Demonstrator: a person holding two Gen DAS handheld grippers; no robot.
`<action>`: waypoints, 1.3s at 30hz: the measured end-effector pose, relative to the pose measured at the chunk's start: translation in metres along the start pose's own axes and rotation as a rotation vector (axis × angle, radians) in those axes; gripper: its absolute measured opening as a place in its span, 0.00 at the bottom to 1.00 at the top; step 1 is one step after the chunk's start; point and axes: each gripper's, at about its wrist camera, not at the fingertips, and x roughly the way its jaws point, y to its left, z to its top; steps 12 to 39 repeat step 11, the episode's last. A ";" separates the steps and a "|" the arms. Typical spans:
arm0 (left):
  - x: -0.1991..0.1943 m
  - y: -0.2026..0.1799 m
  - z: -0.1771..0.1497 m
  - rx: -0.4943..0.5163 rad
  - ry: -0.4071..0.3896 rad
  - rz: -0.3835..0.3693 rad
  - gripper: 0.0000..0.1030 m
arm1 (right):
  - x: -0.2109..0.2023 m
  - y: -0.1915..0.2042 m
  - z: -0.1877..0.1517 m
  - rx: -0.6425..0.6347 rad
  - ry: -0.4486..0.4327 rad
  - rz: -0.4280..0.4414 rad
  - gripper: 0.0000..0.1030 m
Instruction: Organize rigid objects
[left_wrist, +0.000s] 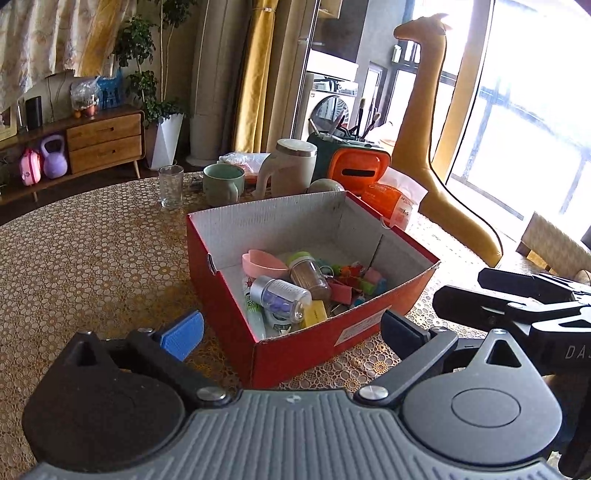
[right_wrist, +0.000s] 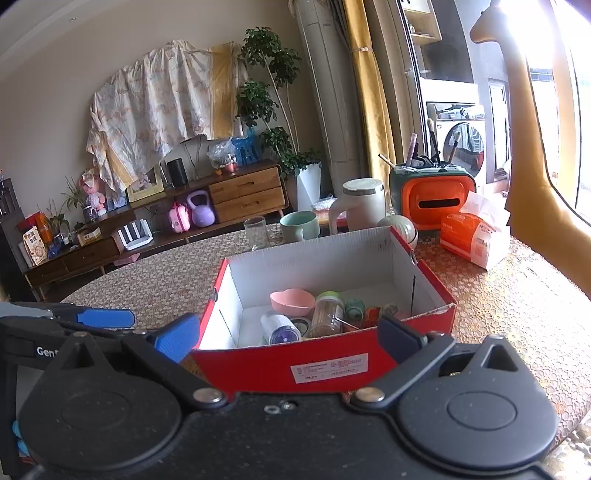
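Both tools, left tool (left_wrist: 291, 328) and right tool (right_wrist: 288, 339), gape wide and hold nothing, just before the red box (right_wrist: 325, 363) on the bench (left_wrist: 92, 258), where a pink scoop (right_wrist: 291, 301) and small jars (left_wrist: 280, 297) lie.

Corrugated cardboard box (right_wrist: 325, 258), matt; lacy tablecloth (left_wrist: 92, 258); clear glass tumbler (left_wrist: 171, 185).

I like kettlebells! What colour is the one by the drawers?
Purple kettlebell, clearest in the right wrist view.

Behind your desk (right_wrist: 517, 295) you see a wooden sideboard (right_wrist: 243, 195), yellow curtains (right_wrist: 369, 92), a potted plant (right_wrist: 273, 103) and glaring window light (left_wrist: 517, 129).
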 end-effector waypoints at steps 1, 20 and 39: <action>0.000 0.000 0.000 0.004 0.000 0.004 1.00 | 0.000 0.000 0.000 0.000 0.002 -0.002 0.99; -0.001 0.004 -0.002 -0.007 -0.003 0.017 1.00 | 0.001 -0.001 -0.002 0.012 0.016 -0.011 0.99; -0.001 0.004 -0.002 -0.007 -0.003 0.017 1.00 | 0.001 -0.001 -0.002 0.012 0.016 -0.011 0.99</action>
